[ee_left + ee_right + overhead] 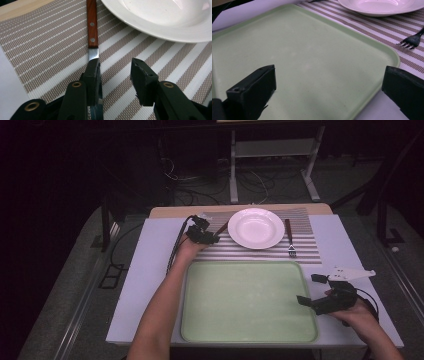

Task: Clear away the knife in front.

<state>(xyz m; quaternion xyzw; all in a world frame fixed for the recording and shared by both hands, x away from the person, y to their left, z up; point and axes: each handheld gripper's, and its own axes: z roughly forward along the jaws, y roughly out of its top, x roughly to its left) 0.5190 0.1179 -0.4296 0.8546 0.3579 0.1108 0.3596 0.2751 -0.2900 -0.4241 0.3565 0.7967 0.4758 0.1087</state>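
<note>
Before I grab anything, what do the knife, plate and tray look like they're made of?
Knife: reddish wood handle with two metal rivets, shiny steel blade. Plate: glossy white, probably ceramic, though it could be melamine. Tray: matte pale green, likely plastic, with a smooth moulded rim.

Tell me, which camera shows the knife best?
The left gripper view: the knife lies close up, wooden handle with rivets and blade clear, beside the plate. The high view gives a small dark sliver near the left hand-held gripper.
</note>
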